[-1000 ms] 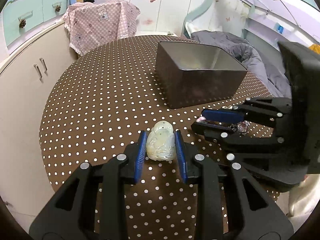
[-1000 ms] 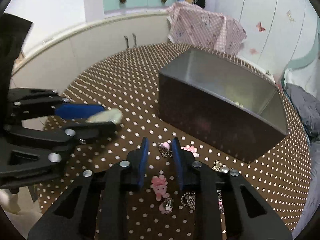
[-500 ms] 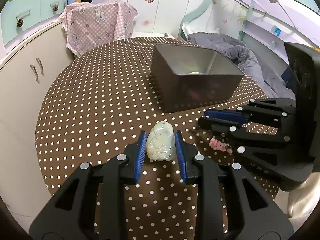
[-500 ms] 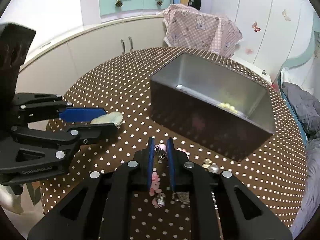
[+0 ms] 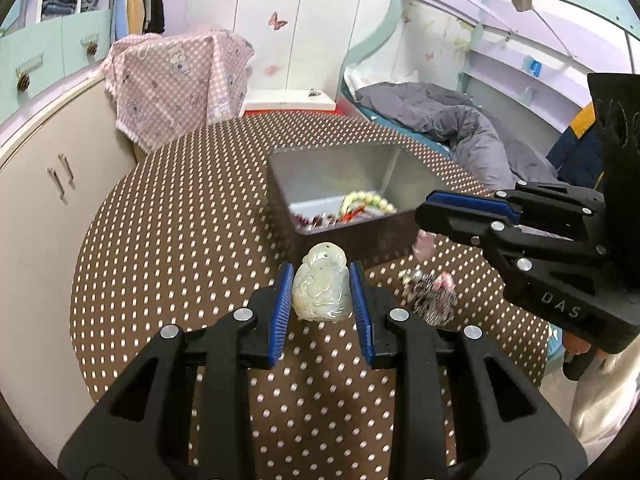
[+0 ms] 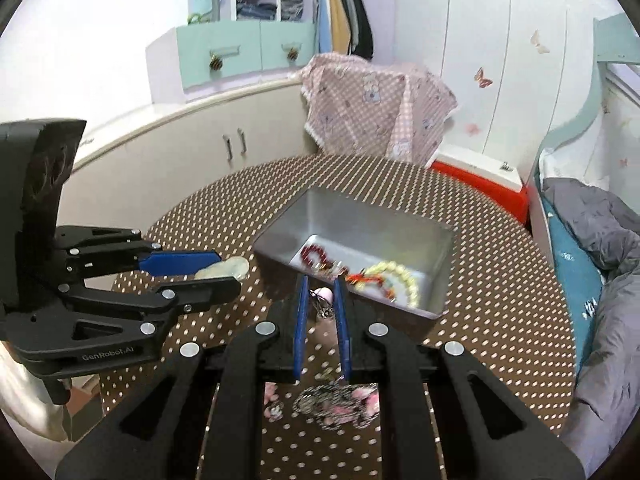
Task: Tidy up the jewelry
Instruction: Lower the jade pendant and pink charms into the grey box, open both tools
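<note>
One steel tin (image 6: 440, 258), red bracelet (image 6: 314, 254), pale beads (image 6: 400, 276) inside

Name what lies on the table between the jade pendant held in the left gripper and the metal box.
Only bare dotted tablecloth, seen in the left wrist view between the jade pendant and the metal box.

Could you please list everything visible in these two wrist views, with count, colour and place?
Jade pendant: one, pale green-white, clamped in the left gripper.
Pink charm: one, on a metal clasp, pinched in the right gripper.
Metal box: one, silver, mid-table; red and cream bead bracelets inside.
Loose jewelry pile: one blurred cluster, pink and dark, on the table before the box.
Table: one, round, brown with white dots.
Checked cloth: one, pink, draped behind the table.
Duvet: one, grey, on the bed.
Left gripper: black, blue pads.
Right gripper: black, blue pads.
</note>
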{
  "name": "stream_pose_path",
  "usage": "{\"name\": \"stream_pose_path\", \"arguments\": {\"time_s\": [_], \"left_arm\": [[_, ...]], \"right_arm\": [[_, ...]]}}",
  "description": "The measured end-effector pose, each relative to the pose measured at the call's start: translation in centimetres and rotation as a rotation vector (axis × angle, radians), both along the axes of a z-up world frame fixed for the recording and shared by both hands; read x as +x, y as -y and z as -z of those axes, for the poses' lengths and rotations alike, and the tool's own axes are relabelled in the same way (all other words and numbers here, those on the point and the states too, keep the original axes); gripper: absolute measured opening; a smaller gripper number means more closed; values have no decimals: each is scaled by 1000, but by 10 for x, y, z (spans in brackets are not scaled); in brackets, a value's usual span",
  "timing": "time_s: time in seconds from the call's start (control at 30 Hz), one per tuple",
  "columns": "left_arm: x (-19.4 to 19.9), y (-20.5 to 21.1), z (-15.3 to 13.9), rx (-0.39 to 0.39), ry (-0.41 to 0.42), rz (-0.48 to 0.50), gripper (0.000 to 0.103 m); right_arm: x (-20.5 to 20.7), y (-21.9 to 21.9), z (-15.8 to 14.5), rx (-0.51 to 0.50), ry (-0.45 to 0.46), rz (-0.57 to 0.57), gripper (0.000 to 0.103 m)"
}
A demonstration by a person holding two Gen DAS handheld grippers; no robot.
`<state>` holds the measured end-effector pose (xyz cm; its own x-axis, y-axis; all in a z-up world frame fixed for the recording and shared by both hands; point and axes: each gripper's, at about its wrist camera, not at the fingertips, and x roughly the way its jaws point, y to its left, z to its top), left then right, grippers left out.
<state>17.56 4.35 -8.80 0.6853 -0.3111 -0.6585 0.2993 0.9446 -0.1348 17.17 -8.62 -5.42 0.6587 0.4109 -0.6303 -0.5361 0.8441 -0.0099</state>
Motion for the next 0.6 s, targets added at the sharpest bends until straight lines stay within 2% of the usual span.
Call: {"name": "stream_pose_path", "arguments": {"time_s": [0.2, 0.6], "left_arm": [[14, 11, -12, 7, 27, 22, 29], [49, 32, -12, 40, 13, 31, 29]], "right_arm": [[15, 12, -15, 19, 37, 33, 11], [51, 19, -6, 31, -2, 59, 12]]}}
